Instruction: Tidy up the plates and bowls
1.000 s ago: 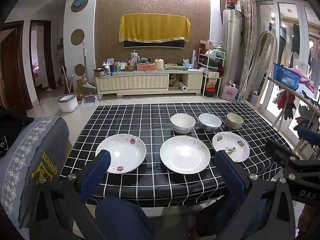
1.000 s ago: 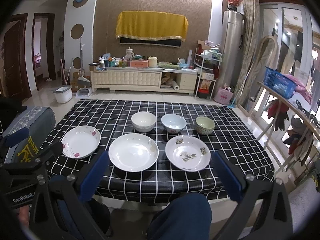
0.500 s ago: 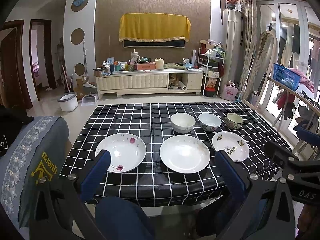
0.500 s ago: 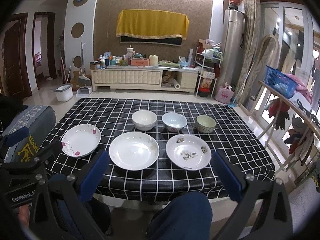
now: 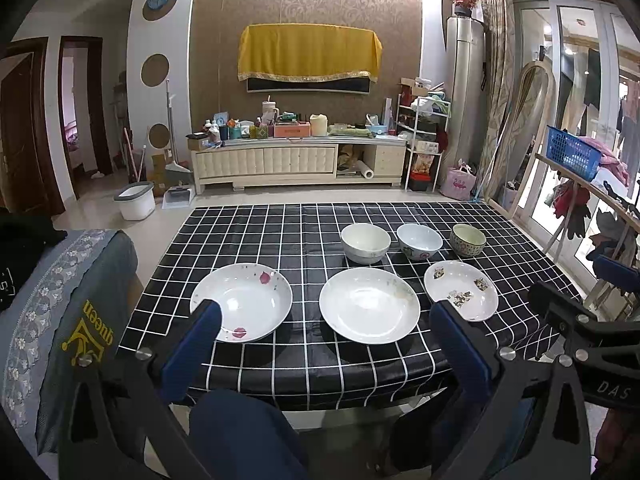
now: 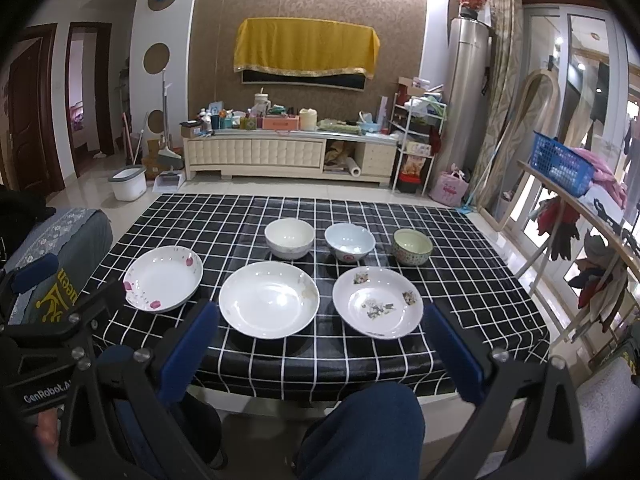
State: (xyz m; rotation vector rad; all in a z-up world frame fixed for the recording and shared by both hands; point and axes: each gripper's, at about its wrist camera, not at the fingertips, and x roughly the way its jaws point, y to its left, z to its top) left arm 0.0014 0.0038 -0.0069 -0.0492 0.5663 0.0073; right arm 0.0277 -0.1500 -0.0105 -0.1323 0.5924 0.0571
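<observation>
Table (image 5: 248,236): three plates (image 5: 369,304) in front, three bowls (image 5: 365,242) behind. Left gripper (image 5: 324,316) and right gripper (image 6: 320,324): fingers spread wide, holding nothing.

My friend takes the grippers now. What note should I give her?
Left gripper and right gripper: both open, empty, held short of the table's near edge.
Front row: pink-flower plate, plain white plate, grey-pattern plate.
Back row: white bowl, pale blue bowl, green bowl.
Done: nothing stacked.
Left: gather plates and bowls.
</observation>
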